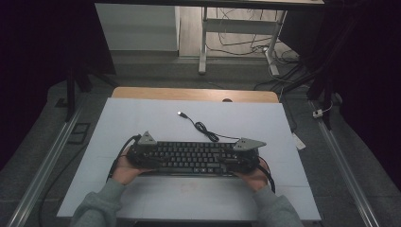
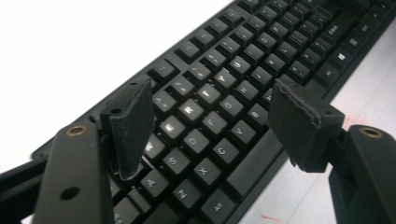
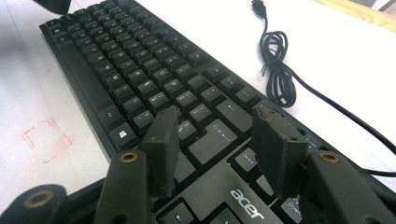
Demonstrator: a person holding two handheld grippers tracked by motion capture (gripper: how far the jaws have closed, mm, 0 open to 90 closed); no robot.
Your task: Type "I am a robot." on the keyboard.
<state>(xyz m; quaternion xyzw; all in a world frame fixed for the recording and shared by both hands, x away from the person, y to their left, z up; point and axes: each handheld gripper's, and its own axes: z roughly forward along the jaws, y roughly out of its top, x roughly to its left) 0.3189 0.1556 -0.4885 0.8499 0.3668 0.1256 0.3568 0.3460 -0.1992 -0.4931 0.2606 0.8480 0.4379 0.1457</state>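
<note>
A black Acer keyboard (image 1: 194, 158) lies flat on the white mat (image 1: 142, 118), near the front edge. Its black cable (image 1: 203, 127) runs in loose coils toward the back and ends in a USB plug (image 1: 180, 113). My left gripper (image 1: 152, 158) is at the keyboard's left end. In the left gripper view the left gripper (image 2: 210, 121) stands open above the letter keys of the keyboard (image 2: 243, 51). My right gripper (image 1: 231, 160) is at the right end. The right gripper (image 3: 217, 149) hangs open over the enter-key area of the keyboard (image 3: 135, 60), beside the cable (image 3: 278, 70).
A wooden table edge (image 1: 194, 93) shows beyond the mat. Faint red pen marks (image 3: 46, 140) sit on the mat in front of the keyboard. Desk legs and loose wires (image 1: 236, 42) stand on the floor farther back. Metal rails (image 1: 42, 165) run along both sides.
</note>
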